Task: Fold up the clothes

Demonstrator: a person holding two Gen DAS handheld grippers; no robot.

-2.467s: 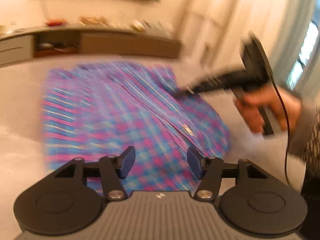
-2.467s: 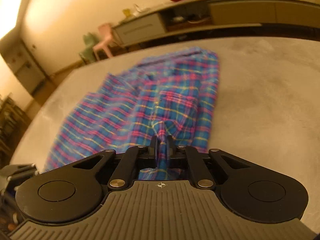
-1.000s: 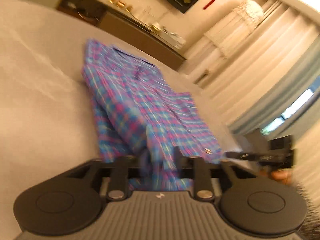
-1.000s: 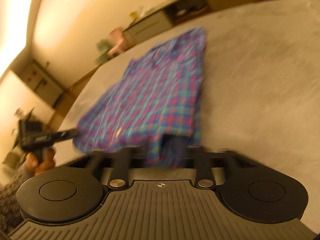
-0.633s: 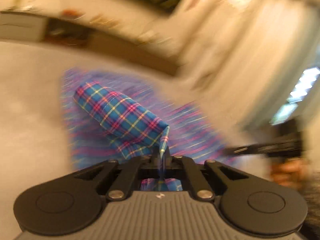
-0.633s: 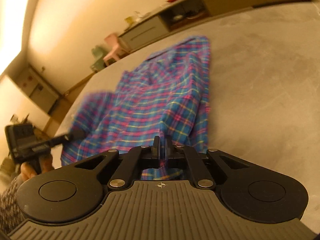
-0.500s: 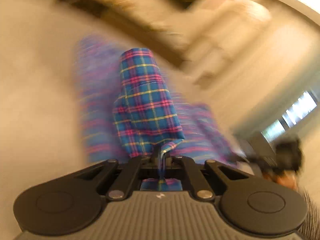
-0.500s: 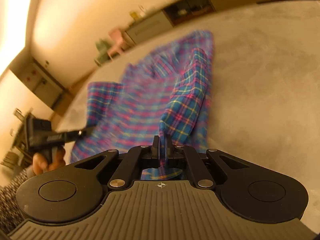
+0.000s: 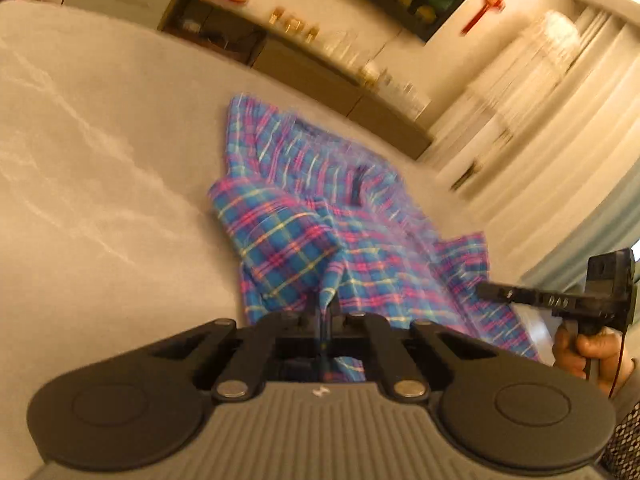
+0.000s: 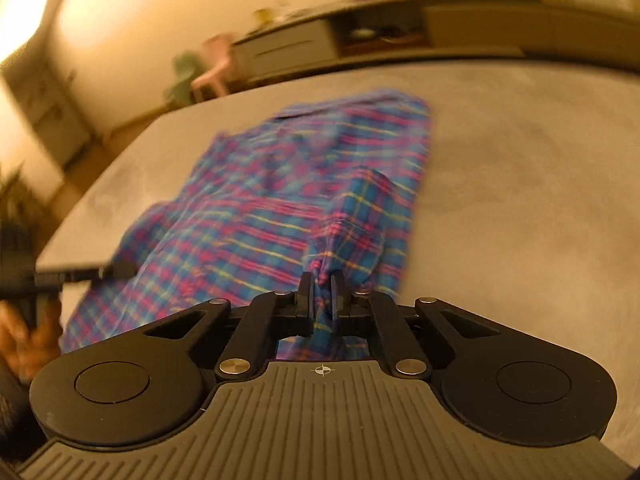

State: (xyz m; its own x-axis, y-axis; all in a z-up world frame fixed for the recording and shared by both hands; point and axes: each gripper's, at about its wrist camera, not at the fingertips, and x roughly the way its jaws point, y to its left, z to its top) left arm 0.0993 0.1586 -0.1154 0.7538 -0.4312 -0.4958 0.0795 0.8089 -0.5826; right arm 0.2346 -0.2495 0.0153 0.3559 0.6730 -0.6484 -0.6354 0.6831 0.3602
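Since a moment ago both raised plaid flaps have dropped lower over the shirt (image 9: 360, 248). Left tool (image 9: 323, 312) and right tool (image 10: 322, 292) each pinch a hem corner, jaws nearly closed. Shirt lies spread on the grey worktop (image 9: 100, 200).

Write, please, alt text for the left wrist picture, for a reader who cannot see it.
The left gripper is shut on the near edge of a blue and pink plaid shirt, which lies rumpled on a grey table. The right gripper is at the shirt's right edge.
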